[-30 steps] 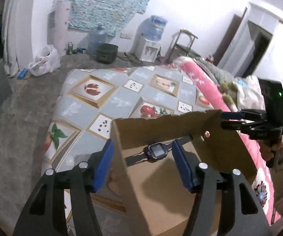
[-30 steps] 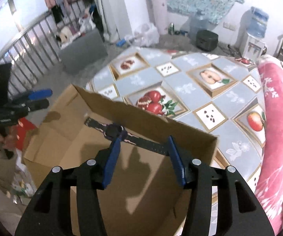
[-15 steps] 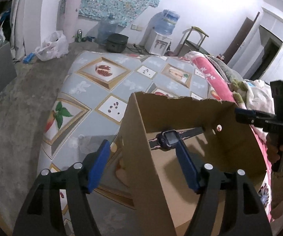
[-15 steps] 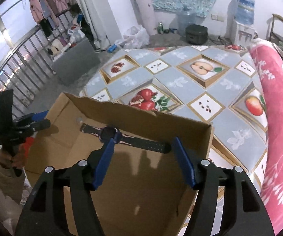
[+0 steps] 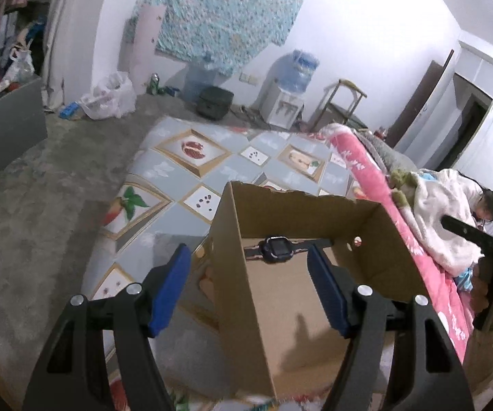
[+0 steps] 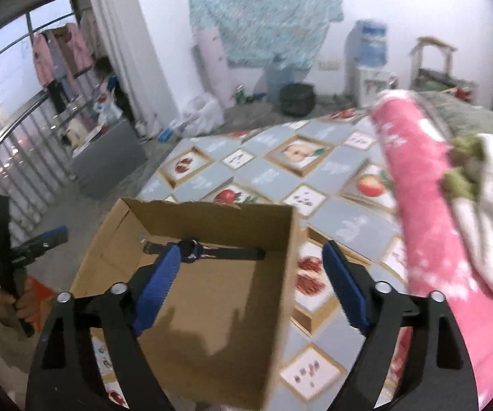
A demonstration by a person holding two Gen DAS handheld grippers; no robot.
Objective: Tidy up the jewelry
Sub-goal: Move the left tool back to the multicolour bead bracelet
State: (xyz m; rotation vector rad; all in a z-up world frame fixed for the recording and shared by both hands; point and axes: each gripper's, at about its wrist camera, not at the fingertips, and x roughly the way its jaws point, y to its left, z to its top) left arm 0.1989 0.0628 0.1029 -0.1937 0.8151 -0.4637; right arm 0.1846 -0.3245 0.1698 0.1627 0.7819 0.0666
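Left to right: we hold the left gripper point(image 5: 248, 284), its blue-padded jaws opening and astride the near wall of the open brown cardboard box point(image 5: 376, 260), gripping nothing. Inside, the dark-strapped black wristwatch point(image 5: 275, 248) lies flat on the box floor. Our right gripper point(image 6: 251, 284), jaws likewise opening and empty, straddles the box's right wall above the fruit-patterned grey tablecloth point(image 6: 267, 174).

White walls point(image 5: 366, 34) enclose a grey concrete floor point(image 5: 23, 205). A turquoise patterned cloth point(image 5: 219, 17) hangs on the far wall; below it stand a water dispenser point(image 5: 289, 92) and a wooden chair point(image 5: 342, 102). At one side — a railed window point(image 6: 3, 102), with clothes hanging, lets in pale daylight.
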